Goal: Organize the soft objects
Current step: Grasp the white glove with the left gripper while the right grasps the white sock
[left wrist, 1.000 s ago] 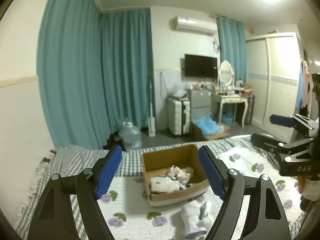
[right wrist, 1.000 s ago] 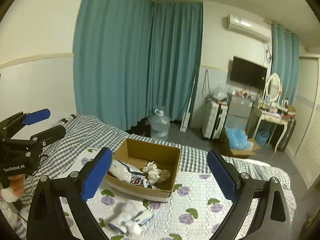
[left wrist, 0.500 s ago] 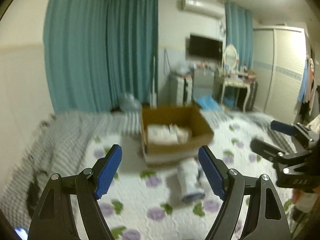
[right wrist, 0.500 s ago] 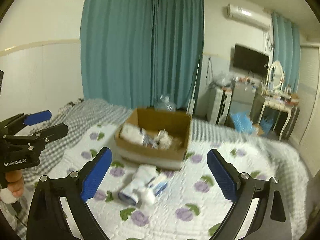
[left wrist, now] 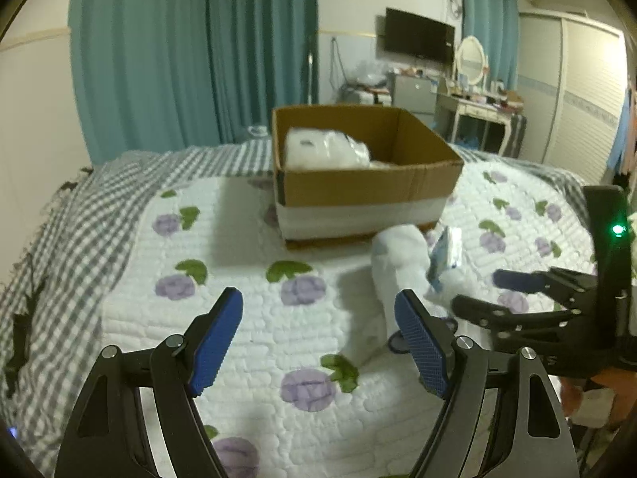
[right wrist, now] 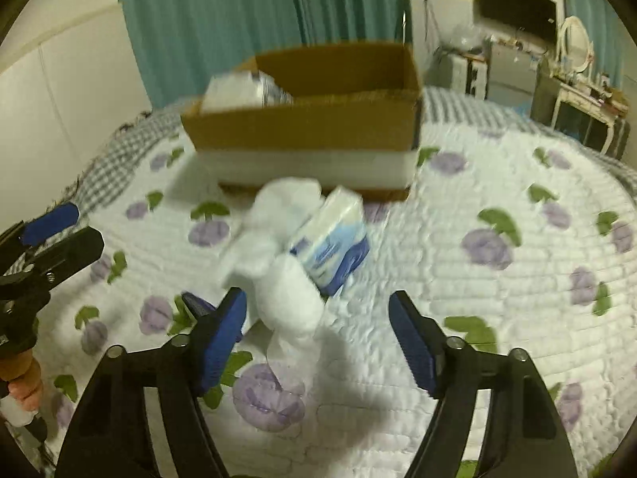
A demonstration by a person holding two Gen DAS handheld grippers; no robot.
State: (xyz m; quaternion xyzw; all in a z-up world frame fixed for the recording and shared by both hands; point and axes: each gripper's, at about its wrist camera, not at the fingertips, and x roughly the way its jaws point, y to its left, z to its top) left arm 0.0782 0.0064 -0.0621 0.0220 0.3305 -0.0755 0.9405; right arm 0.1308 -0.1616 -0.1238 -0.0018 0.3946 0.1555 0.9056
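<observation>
A brown cardboard box [left wrist: 366, 187] [right wrist: 310, 131] sits on the bed with white wrapped soft packs [left wrist: 324, 151] inside. In front of it lie white socks [left wrist: 398, 267] [right wrist: 278, 255] and a blue-and-white tissue pack [left wrist: 448, 253] [right wrist: 334, 247]. My left gripper [left wrist: 318, 342] is open and empty, low over the quilt left of the socks. My right gripper [right wrist: 318, 338] is open and empty, just short of the socks, which lie between its fingers' line. Each gripper shows in the other's view: the right [left wrist: 517, 294], the left [right wrist: 51, 235].
The bed has a white floral quilt [left wrist: 239, 318] over a grey checked sheet [left wrist: 79, 215]. Teal curtains [left wrist: 191, 51], a TV [left wrist: 418, 40], a dressing table [left wrist: 477, 115] and a wardrobe [left wrist: 577, 95] stand beyond the bed.
Both grippers have dropped and moved forward toward the bed. The box and the socks now look much closer and larger. Both stay open.
</observation>
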